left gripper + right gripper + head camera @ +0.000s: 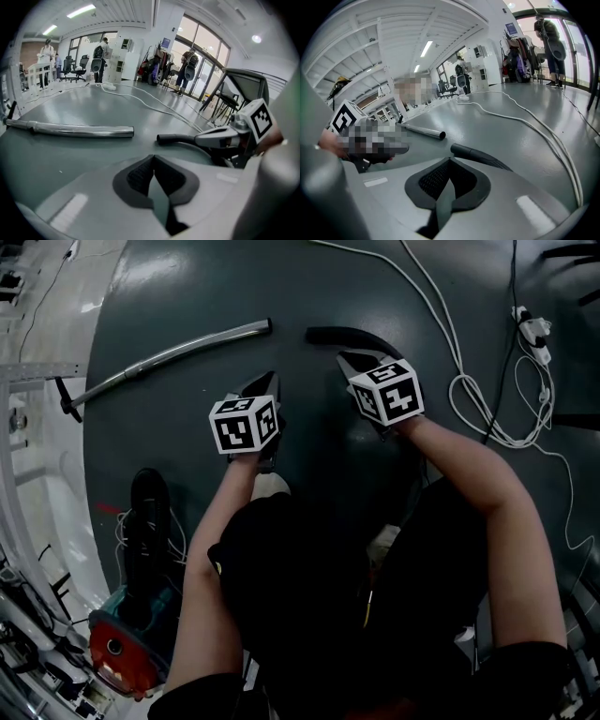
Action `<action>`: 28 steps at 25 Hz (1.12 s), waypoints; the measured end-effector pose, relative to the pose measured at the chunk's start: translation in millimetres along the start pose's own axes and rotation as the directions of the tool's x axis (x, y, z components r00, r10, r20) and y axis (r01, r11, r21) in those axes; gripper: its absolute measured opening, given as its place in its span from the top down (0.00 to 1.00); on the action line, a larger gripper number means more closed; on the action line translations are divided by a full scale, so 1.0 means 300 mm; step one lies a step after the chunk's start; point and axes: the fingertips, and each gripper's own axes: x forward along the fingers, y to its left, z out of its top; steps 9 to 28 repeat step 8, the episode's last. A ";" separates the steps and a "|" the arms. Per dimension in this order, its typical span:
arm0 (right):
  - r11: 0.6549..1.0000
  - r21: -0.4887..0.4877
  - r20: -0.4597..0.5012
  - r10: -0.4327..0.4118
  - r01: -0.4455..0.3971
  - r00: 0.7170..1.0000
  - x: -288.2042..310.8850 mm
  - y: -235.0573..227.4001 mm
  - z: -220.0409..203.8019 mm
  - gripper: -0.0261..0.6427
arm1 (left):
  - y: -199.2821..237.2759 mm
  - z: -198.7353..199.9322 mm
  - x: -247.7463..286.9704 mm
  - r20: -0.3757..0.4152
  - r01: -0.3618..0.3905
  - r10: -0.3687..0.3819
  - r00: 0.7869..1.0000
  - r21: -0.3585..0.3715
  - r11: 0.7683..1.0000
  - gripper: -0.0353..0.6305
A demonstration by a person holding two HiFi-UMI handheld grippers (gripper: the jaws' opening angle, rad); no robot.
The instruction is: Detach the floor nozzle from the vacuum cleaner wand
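Across the upper left of the head view, the long silver metal vacuum wand (173, 354) lies on the dark grey floor (187, 287), its open end just apart from a black curved tube (342, 336). At centre frame, the left hand-held gripper (270, 381) and right hand-held gripper (349, 360) point toward these, jaws pressed together on nothing.

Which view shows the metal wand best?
Head view: the wand shows whole from above, both ends visible. The left gripper view shows it side-on and low, with its far end near the picture's edge. The right gripper view shows only a short stretch at its open end; the rest is hidden.
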 end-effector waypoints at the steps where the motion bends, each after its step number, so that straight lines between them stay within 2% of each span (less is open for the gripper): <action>1: 1.000 0.004 -0.002 -0.002 0.002 1.000 -0.002 -0.008 -0.003 0.97 | -0.002 -0.001 0.005 -0.003 0.000 0.000 1.000 0.002 1.000 0.93; 4: 1.000 0.022 -0.005 -0.004 0.004 1.000 0.000 -0.017 -0.008 0.97 | -0.001 -0.010 0.018 -0.010 -0.005 0.005 1.000 0.002 1.000 0.93; 8: 1.000 -0.001 0.000 0.016 -0.016 1.000 0.012 0.002 0.002 0.97 | -0.011 -0.024 0.043 -0.025 -0.001 0.002 1.000 0.016 1.000 0.93; 28: 1.000 -0.001 0.000 0.016 -0.016 1.000 0.012 0.002 0.002 0.97 | -0.011 -0.024 0.043 -0.025 -0.001 0.002 1.000 0.016 1.000 0.93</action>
